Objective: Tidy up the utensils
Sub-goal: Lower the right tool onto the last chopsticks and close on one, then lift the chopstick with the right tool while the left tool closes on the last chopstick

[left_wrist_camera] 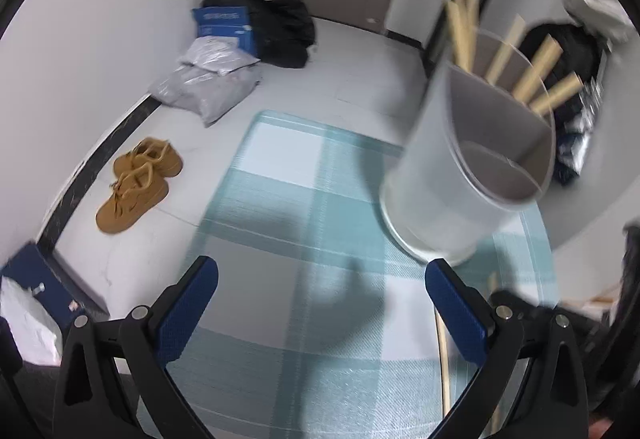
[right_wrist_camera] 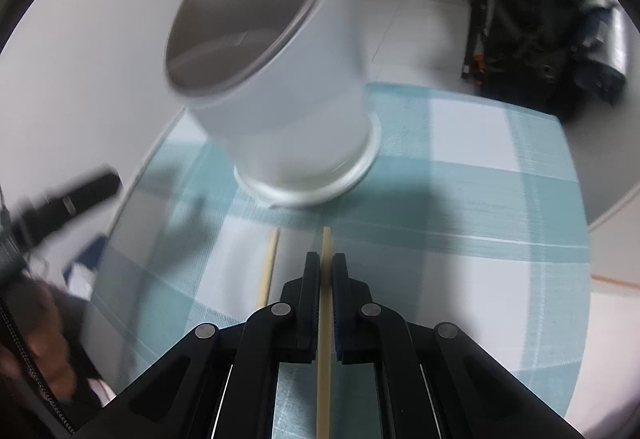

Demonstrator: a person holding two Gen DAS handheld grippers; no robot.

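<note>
Chopsticks (left_wrist_camera: 536,67) stand in the divided white holder (left_wrist_camera: 468,175) at the right of the left wrist view, on the checked cloth (left_wrist_camera: 288,199). The left gripper (left_wrist_camera: 320,299) shows its jaws wide, holding nothing, open cloth between them.

In the right wrist view, the right gripper (right_wrist_camera: 326,271) has its jaws closed narrow on one chopstick (right_wrist_camera: 325,339) at lower centre. Another chopstick (right_wrist_camera: 268,267) lies just left on the cloth. The holder fills the upper left, near the counter (right_wrist_camera: 612,199) edge.

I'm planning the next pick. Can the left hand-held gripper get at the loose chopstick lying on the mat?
Probably yes. The left hand-held gripper is open and empty, and the loose chopstick lies bare on the checked mat, beside the one the right hand-held gripper grips.
</note>
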